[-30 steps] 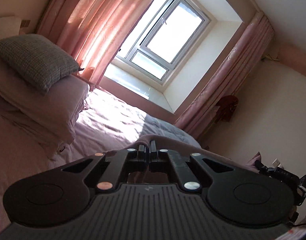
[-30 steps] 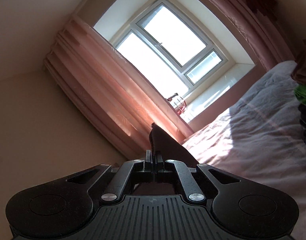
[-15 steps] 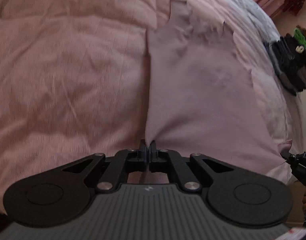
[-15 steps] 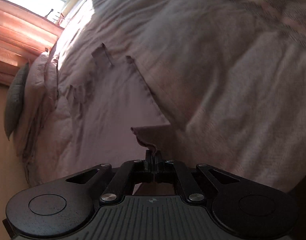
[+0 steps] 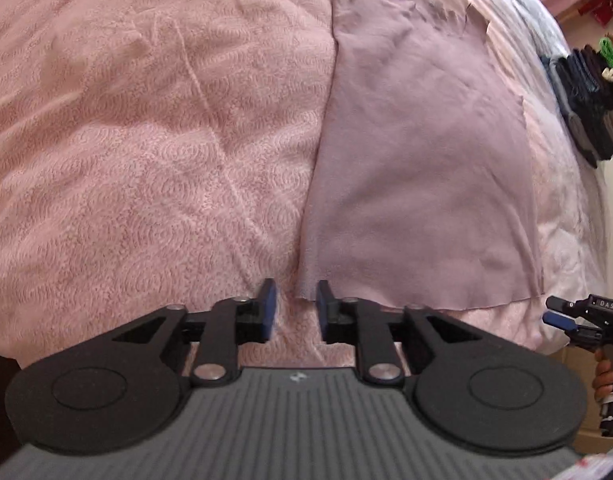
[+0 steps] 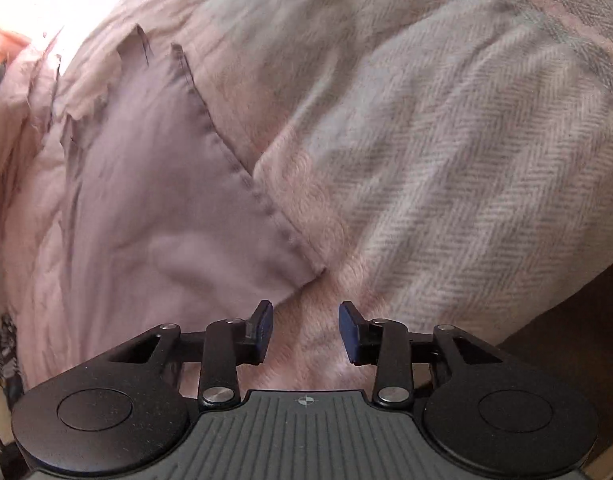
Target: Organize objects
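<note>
In my left view a garment (image 5: 418, 168) lies flat on the bed cover (image 5: 146, 140), filling the middle and right of the frame, its near corner between my left gripper (image 5: 294, 306) fingers. A stack of folded clothes (image 5: 586, 96) sits at the right edge. In my right view my right gripper (image 6: 306, 326) hovers just below the garment's corner.

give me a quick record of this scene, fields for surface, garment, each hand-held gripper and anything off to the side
surface: pink quilted bedspread covering a bed
garment: mauve cloth spread flat on the bedspread, near edge toward the grippers
left hand-held gripper: open, jaws just opened, cloth corner between the pads but not pinched
right hand-held gripper: open, jaws just opened, nothing between them, cloth corner just ahead
side: stack of dark folded clothes at the bed's far right edge
</note>
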A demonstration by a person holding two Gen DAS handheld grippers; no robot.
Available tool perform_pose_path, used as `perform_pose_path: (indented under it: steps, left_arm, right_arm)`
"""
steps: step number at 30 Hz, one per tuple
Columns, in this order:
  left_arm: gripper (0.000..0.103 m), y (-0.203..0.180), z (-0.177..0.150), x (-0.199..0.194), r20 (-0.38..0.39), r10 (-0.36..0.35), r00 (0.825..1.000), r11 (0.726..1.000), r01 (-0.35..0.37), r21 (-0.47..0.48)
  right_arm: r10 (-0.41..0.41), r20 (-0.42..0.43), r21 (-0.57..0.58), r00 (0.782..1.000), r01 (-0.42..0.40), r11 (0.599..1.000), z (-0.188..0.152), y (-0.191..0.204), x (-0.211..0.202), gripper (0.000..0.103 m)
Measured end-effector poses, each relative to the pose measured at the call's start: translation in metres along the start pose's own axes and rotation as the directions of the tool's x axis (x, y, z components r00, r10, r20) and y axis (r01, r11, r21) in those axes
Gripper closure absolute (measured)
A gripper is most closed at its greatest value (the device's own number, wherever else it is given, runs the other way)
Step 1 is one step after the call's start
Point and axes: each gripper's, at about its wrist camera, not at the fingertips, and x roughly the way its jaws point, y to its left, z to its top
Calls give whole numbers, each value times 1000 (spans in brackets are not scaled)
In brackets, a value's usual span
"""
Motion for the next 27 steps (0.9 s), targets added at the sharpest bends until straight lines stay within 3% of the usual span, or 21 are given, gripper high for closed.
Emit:
perform_pose_path:
  steps: [2,7,8,10,12,17,19,22,24,26,27]
  left_arm:
    - [75,1,0,0,23,-12,1000,1000,12,-14]
    - [77,4,-1,12,49,-43,998,996,47,-81]
    - [81,4,-1,17,51,-49,998,994,54,-94]
    - [103,7,-1,20,43,-52,998,993,56,-100]
    - [103,9,-1,18,36,-61,997,992,65,-111]
    - [103,4,-6,-7,57,-83,995,995,86,-59]
    - [103,2,-8,-3,46,-26,999,999,28,-33]
    - [103,3,-10,17,-36,53,998,998,-54,-36]
    - [103,4,-8,16,-48,58,997,997,-60,-46]
    - [102,7,-4,6,-54,90,994,994,-93,-49]
    - [102,8,-1,0,-49,110,993,993,-112,-47]
  right_arm:
    - [33,37,-9,999,-33,999,5,-2,1,68]
    - [80,37,-2,996,-80,997,5,-8,27,68]
    - [94,30,13,995,-94,995,2,-11,33,72]
    - [106,26,34,994,-107,994,0,-9,30,103]
    - [99,39,26,994,-100,995,-1,-9,18,103]
    - [-15,56,16,998,14,1000,9,-26,-23,103]
    - [-48,15,-21,999,49,999,12,-31,-21,103]
    - [-115,-105,-4,988,116,993,17,-31,-3,103]
    - [-178,-93,-87,980,170,982,19,-18,2,98]
    - [-222,-46,-198,974,209,958,21,6,4,84]
    - [-221,-26,-240,975,209,948,22,18,5,83]
